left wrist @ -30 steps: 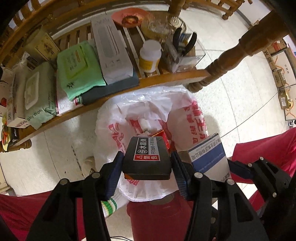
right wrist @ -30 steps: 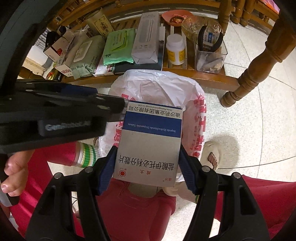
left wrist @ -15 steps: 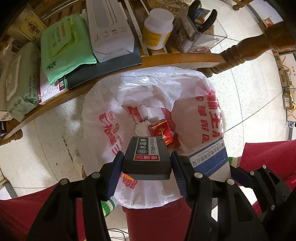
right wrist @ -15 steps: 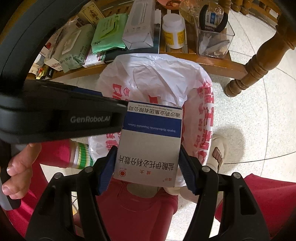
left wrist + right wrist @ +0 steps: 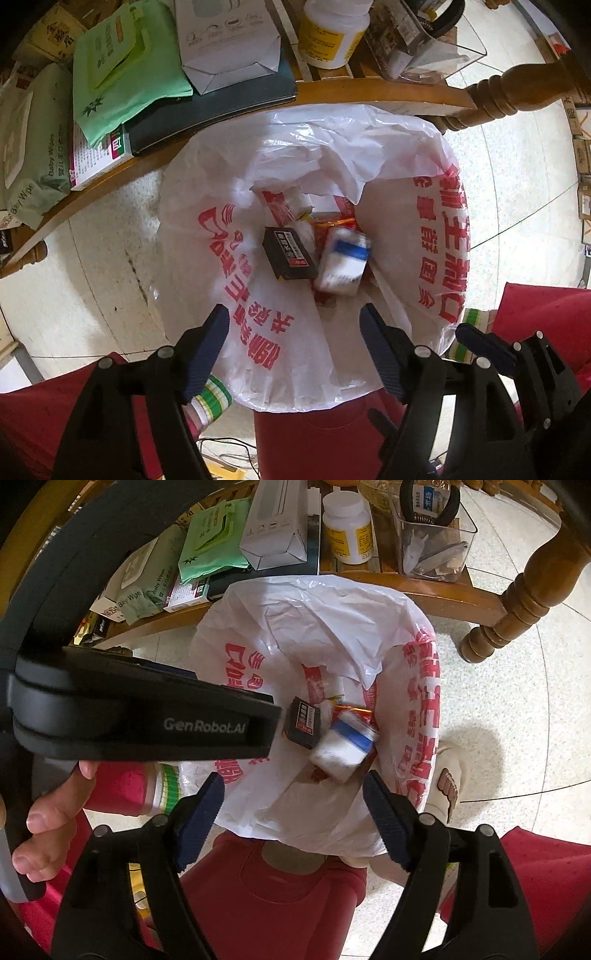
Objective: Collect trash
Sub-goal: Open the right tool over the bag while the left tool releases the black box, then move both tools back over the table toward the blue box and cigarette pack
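Both tongs, left [image 5: 293, 341] and right [image 5: 293, 806], gaped empty over the bag [image 5: 436, 236]; its slack rim could be snagged on withdrawal.

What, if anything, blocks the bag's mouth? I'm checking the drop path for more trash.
Nothing visible does. Both the left gripper and right gripper hang open over the white plastic bag, whose mouth gapes wide. The black box and blue-and-white box lie inside.
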Action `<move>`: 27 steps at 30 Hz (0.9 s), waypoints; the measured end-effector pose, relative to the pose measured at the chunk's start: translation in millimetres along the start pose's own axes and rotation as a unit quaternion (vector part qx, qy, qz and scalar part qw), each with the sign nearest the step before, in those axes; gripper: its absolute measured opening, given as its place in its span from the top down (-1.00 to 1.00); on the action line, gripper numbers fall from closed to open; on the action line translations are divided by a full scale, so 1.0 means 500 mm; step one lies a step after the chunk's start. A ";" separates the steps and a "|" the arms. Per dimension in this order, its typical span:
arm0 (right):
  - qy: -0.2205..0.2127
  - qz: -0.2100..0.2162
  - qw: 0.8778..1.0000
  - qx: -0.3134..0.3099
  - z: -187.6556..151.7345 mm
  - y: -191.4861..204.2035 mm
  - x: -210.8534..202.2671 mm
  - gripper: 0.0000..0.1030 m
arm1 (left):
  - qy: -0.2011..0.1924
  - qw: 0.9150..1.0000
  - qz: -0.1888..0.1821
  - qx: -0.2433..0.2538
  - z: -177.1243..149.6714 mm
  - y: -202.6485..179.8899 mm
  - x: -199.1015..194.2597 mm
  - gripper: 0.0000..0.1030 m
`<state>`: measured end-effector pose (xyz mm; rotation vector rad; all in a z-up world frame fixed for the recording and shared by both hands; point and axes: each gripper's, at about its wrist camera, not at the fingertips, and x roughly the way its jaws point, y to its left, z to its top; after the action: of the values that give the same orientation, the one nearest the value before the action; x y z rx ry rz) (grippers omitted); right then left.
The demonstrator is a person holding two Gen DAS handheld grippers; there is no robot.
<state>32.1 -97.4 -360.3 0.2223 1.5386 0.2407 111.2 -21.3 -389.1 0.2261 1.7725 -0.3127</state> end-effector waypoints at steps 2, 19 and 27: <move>0.000 -0.001 1.000 0.000 -0.001 -0.001 -0.003 -0.47 | -0.002 1.000 0.005 0.006 -0.001 -0.003 -0.001 -0.40; -0.033 0.004 0.999 -0.012 -0.052 0.010 -0.275 -0.67 | -0.102 0.983 0.066 0.140 -0.185 -0.009 -0.249 -0.56; -0.172 0.046 0.982 -0.065 0.074 0.058 -0.634 -0.87 | -0.191 0.929 0.157 0.277 -0.276 -0.026 -0.576 -0.79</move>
<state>62.9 -161.5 -47.9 0.2196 1.1662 0.3565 43.8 16.8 -79.2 0.7905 1.2050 -0.5779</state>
